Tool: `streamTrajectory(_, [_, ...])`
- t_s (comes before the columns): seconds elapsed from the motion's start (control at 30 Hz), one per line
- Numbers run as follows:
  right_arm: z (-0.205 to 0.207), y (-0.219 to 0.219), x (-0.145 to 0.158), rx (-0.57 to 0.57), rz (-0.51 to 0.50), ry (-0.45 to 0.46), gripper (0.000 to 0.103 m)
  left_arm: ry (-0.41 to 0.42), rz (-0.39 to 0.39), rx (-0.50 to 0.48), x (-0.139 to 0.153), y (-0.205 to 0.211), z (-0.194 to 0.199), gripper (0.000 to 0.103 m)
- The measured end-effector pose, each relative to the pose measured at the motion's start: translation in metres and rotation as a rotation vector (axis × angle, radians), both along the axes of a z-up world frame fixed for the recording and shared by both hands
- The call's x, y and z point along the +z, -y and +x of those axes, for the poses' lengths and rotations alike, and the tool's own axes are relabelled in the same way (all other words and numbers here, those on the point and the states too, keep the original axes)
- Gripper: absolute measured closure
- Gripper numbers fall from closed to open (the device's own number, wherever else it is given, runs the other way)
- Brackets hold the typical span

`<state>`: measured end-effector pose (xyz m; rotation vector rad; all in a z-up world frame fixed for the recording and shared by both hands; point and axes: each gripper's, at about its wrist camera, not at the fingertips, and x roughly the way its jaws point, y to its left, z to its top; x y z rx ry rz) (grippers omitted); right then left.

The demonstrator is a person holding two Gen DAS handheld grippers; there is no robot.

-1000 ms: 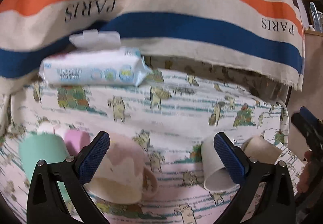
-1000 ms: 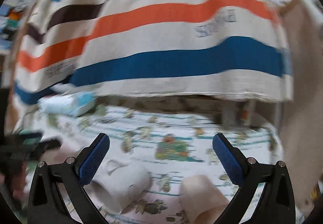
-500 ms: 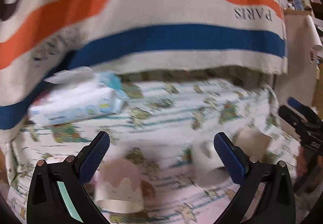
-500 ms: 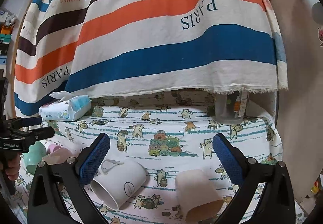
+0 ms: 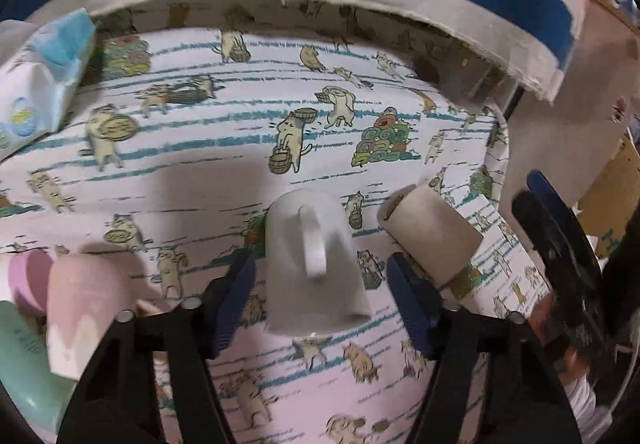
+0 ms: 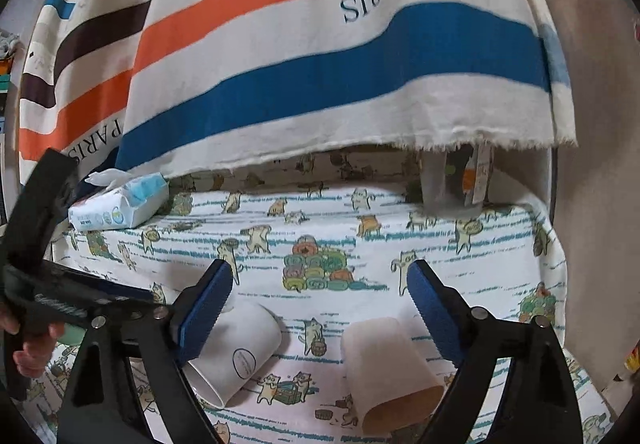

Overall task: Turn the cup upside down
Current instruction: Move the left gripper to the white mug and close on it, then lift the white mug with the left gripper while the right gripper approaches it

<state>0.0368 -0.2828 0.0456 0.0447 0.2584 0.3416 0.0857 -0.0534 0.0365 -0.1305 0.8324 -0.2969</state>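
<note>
A lived-in home corner, by the look of it: cat-print tablecloth (image 6: 400, 244) over the table, striped "PARIS" fabric (image 6: 320, 56) draped behind, a wet-wipes pack (image 6: 120, 206) and household mugs (image 5: 314, 264) lying about.

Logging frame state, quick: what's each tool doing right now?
Left tool: open, fingers either side of the white mug lying on its side, no visible contact.
Right tool: open, holding nothing.

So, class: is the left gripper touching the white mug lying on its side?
Apart. In the left wrist view the left gripper straddles the white mug, its jaws open, with patterned cloth showing on both sides.
</note>
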Motion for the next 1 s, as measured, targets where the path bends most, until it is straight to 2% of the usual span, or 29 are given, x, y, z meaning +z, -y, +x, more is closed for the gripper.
streamTrajectory(0.03, [0.001,0.0,-0.001,-0.002,-0.001,-0.004,0.013,-0.006,0.014,0.004,0.0,0.003,0.005,0.047])
streamTrajectory(0.1, [0.003,0.003,-0.002,-0.002,0.012,-0.015,0.013,-0.01,0.043,0.017,-0.002,0.009,0.013,0.048])
streamTrajectory(0.13, [0.003,0.003,-0.002,0.002,0.017,-0.019,0.013,-0.014,0.043,0.019,-0.003,0.01,0.015,0.057])
streamTrajectory(0.17, [0.004,0.004,-0.002,0.003,0.021,-0.023,0.014,-0.022,0.043,0.023,-0.004,0.011,0.016,0.074])
streamTrajectory(0.23, [0.004,0.004,-0.002,0.001,0.021,-0.025,0.015,-0.044,0.046,0.033,-0.006,0.012,0.02,0.091])
streamTrajectory(0.3, [0.006,0.004,-0.002,0.007,0.021,-0.034,0.015,-0.051,0.021,0.023,-0.006,0.012,0.018,0.092])
streamTrajectory(0.37, [0.007,0.004,-0.003,0.017,0.027,-0.048,0.017,-0.048,0.036,0.019,-0.005,0.014,0.013,0.092])
streamTrajectory(0.53, [0.01,0.003,-0.005,0.057,0.039,-0.079,0.024,-0.008,0.122,-0.097,0.002,0.032,-0.016,0.092])
streamTrajectory(0.63, [0.018,-0.001,-0.01,0.109,0.039,-0.149,0.041,-0.008,0.162,-0.189,0.007,0.041,-0.04,0.092])
streamTrajectory(0.67, [0.022,-0.003,-0.012,0.136,0.041,-0.185,0.057,-0.006,0.177,-0.215,0.008,0.044,-0.048,0.093])
streamTrajectory(0.7, [0.026,-0.004,-0.015,0.177,0.055,-0.227,0.069,-0.003,0.19,-0.244,0.009,0.046,-0.057,0.093])
streamTrajectory(0.8, [0.033,-0.012,-0.025,0.268,0.069,-0.317,0.074,-0.008,0.201,-0.306,0.011,0.049,-0.076,0.092])
streamTrajectory(1.0, [0.025,-0.04,-0.039,0.397,-0.008,-0.364,0.075,-0.001,0.215,-0.33,0.01,0.053,-0.081,0.092])
